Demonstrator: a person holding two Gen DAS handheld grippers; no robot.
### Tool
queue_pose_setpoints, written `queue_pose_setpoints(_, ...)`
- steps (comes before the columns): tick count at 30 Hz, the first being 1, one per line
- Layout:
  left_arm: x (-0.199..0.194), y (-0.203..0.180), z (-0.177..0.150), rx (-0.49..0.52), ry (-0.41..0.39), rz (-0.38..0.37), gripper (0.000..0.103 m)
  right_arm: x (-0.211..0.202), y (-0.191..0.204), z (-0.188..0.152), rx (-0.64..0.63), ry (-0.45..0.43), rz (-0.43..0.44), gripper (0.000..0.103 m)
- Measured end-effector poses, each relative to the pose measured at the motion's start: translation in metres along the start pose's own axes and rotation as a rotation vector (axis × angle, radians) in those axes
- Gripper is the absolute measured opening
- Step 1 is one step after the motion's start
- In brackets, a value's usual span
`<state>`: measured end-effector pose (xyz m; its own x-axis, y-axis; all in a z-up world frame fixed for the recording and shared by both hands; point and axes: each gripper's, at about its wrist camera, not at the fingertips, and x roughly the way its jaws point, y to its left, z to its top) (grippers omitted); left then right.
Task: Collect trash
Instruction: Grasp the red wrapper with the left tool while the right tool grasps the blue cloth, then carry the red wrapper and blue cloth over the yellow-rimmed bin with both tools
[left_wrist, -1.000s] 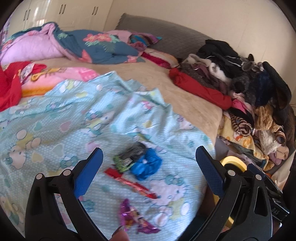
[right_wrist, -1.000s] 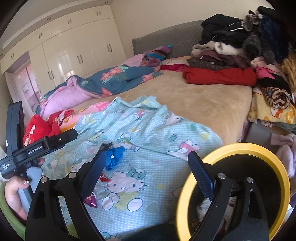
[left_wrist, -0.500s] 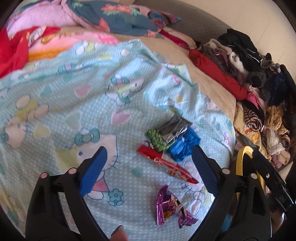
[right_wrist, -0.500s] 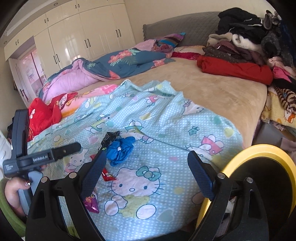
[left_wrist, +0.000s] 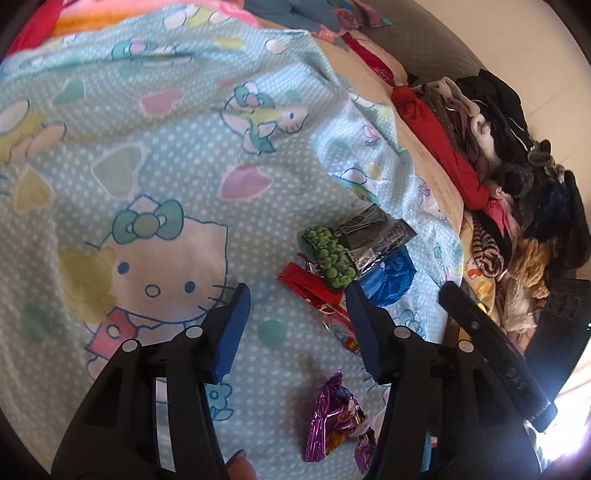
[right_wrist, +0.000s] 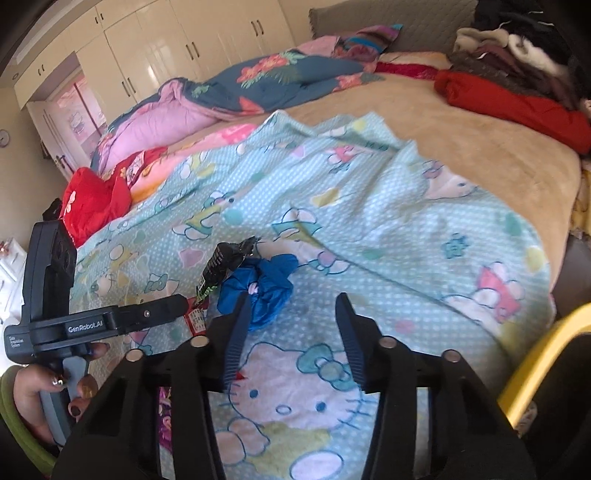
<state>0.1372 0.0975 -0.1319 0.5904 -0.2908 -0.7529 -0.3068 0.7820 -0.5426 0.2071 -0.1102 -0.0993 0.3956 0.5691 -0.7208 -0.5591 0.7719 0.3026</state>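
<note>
Trash lies on a light-blue cartoon-cat sheet (left_wrist: 155, 155): a green-and-black snack packet (left_wrist: 351, 243), a crumpled blue bag (left_wrist: 388, 277), a red wrapper (left_wrist: 317, 295) and a purple foil wrapper (left_wrist: 332, 421). My left gripper (left_wrist: 295, 328) is open, low over the sheet, with the red wrapper just ahead between its fingertips. My right gripper (right_wrist: 290, 332) is open and empty, with the blue bag (right_wrist: 262, 288) at its left fingertip. The packet (right_wrist: 221, 266) and red wrapper (right_wrist: 195, 317) also show in the right wrist view.
A yellow-rimmed bin (right_wrist: 535, 362) stands at the bed's right edge. A pile of clothes (left_wrist: 509, 177) lies along the right side. Folded quilts (right_wrist: 258, 85) and a red garment (right_wrist: 92, 199) lie further back. White wardrobes (right_wrist: 166, 48) line the far wall.
Both grippers have moved forward and down toward the trash. Their jaws have narrowed but stay open. The bin has slid to the edge of the right wrist view.
</note>
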Motion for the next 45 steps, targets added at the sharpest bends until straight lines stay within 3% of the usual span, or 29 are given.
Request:
queue_pose_setpoints(6, 0.007, 0.005, 0.004, -0.044, 0.008, -0.028, 0.041, 0.027, 0.001, 0.005, 0.006, 0.052, 0.012, 0.034)
queue_pose_setpoints(10, 0.010, 0.008, 0.006, -0.068, 0.013, -0.040, 0.029, 0.036, 0.002, 0.004, 0.013, 0.081, 0.026, 0.014)
queue_pose_setpoints(16, 0.009, 0.004, 0.005, -0.051, 0.018, -0.055, 0.005, 0.023, -0.001, -0.001, 0.033, 0.054, 0.008, 0.005)
queue_pose_setpoints(29, -0.010, -0.030, -0.001, 0.033, 0.004, -0.109, 0.000, -0.020, -0.013, -0.012, 0.077, -0.024, -0.024, 0.004)
queue_pose_setpoints(45, -0.041, -0.083, -0.005, 0.158, -0.059, -0.143, 0.000, -0.064, -0.018, -0.016, 0.095, -0.099, -0.004, 0.003)
